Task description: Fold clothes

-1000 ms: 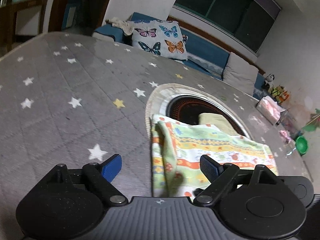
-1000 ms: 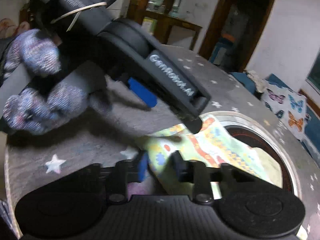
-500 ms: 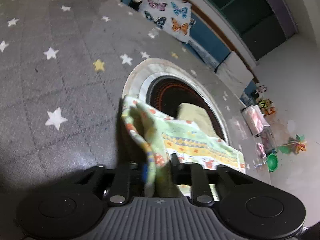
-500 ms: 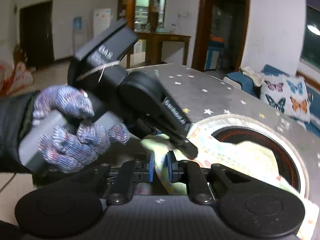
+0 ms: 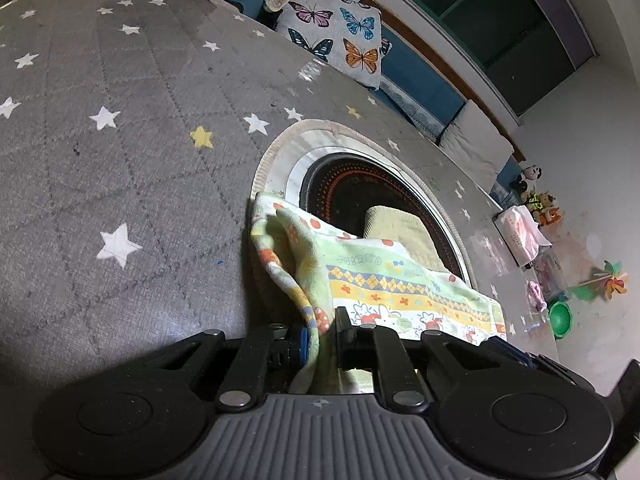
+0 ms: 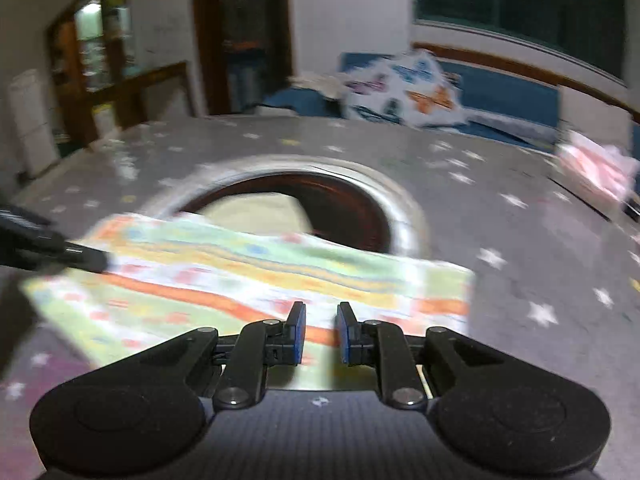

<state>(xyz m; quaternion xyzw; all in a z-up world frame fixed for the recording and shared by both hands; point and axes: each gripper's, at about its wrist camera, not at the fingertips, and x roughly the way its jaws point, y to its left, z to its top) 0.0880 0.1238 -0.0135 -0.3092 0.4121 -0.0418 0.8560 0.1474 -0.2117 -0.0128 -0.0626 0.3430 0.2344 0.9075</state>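
The right hand-held gripper (image 6: 320, 330) hovers over a blurred striped cloth (image 6: 248, 276), its jaws opening, nothing between them. The cloth lies on the starred grey desk (image 6: 520, 216), partly over a round opening (image 6: 344, 204).

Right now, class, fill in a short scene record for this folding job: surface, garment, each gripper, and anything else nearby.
surface: grey star-print cover with a round dark opening
garment: patterned cloth, lying partly across the opening
left gripper: shut on the cloth's lifted corner
right gripper: jaws opening at the cloth's near edge; blur hides whether it grips
inside opening: folded pale yellow cloth
background: butterfly cushion
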